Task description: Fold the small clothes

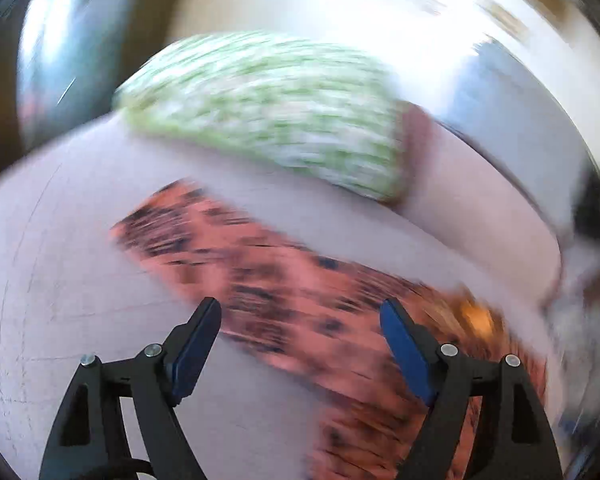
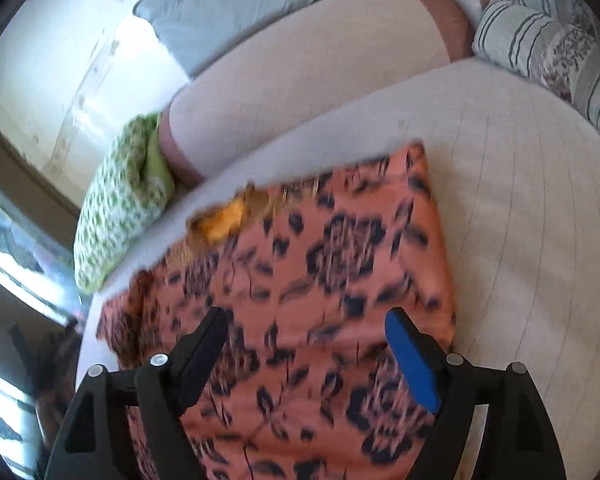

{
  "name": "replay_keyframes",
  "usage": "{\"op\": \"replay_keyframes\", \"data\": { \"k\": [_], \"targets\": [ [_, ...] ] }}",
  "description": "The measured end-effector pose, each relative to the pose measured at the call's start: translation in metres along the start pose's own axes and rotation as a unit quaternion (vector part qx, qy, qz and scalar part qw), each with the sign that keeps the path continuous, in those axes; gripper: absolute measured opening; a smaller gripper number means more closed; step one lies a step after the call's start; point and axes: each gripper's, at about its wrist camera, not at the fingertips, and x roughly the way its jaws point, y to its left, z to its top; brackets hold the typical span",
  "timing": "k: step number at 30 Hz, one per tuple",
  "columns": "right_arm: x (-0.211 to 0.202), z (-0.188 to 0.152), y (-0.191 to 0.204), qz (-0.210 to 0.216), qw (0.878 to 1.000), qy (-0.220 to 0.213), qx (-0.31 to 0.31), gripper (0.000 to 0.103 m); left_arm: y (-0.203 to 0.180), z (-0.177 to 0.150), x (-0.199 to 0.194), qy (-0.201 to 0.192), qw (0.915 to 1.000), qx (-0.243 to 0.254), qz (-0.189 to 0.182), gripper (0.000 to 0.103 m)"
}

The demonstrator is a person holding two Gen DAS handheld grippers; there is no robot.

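A salmon-pink garment with dark floral print [image 2: 320, 280] lies flat on a pale quilted mattress [image 2: 520, 220]; an orange lining shows at its far edge [image 2: 224, 220]. In the left wrist view the same garment [image 1: 284, 288] appears blurred by motion, running diagonally. My left gripper [image 1: 300, 316] is open and empty above the garment. My right gripper [image 2: 306, 324] is open and empty, hovering over the garment's near part.
A green-and-white patterned cushion [image 2: 116, 208] lies at the mattress's far left edge, also in the left wrist view [image 1: 268, 108]. A pink bolster [image 2: 312, 68] runs along the back. Striped and floral pillows [image 2: 548, 44] sit at the far right. A grey pillow [image 2: 228, 4] lies behind.
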Motion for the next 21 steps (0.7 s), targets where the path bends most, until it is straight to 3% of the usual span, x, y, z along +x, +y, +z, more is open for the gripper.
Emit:
{"op": "replay_keyframes", "data": {
  "k": [3, 6, 9, 11, 13, 15, 17, 20, 21],
  "targets": [
    [-0.002, -0.024, 0.0, -0.003, 1.0, 0.012, -0.008, 0.083, 0.062, 0.028, 0.03, 0.018, 0.9963, -0.075, 0.038, 0.08],
    [0.006, -0.041, 0.005, -0.011, 1.0, 0.022, -0.019, 0.083, 0.081, 0.044, 0.056, 0.021, 0.9948, -0.074, 0.067, 0.079],
    [0.006, -0.042, 0.006, -0.011, 0.999, 0.025, -0.018, 0.083, 0.089, 0.048, 0.08, 0.045, 0.9921, -0.092, 0.073, 0.07],
    [0.005, -0.042, 0.004, -0.014, 1.0, 0.023, -0.016, 0.083, 0.085, 0.049, 0.087, 0.039, 0.9908, -0.076, 0.106, 0.059],
    [0.002, -0.039, 0.004, -0.012, 1.0, 0.022, -0.013, 0.083, 0.085, 0.051, 0.092, 0.044, 0.9877, -0.072, 0.131, 0.007],
    [0.001, -0.038, 0.004, -0.013, 1.0, 0.019, -0.015, 0.083, 0.086, 0.056, 0.097, 0.057, 0.9879, -0.084, 0.117, 0.006],
    [0.001, -0.039, 0.002, -0.012, 1.0, 0.021, -0.013, 0.083, 0.078, 0.06, 0.092, 0.048, 0.9885, -0.068, 0.126, 0.006],
    [-0.005, -0.041, -0.004, -0.01, 1.0, 0.013, -0.005, 0.083, 0.031, 0.066, 0.053, -0.017, 0.9941, -0.008, 0.106, 0.006],
    [-0.007, -0.041, -0.006, -0.009, 1.0, 0.01, -0.002, 0.083, 0.002, 0.066, 0.033, -0.046, 0.9954, 0.021, 0.081, 0.005]
  ]
}}
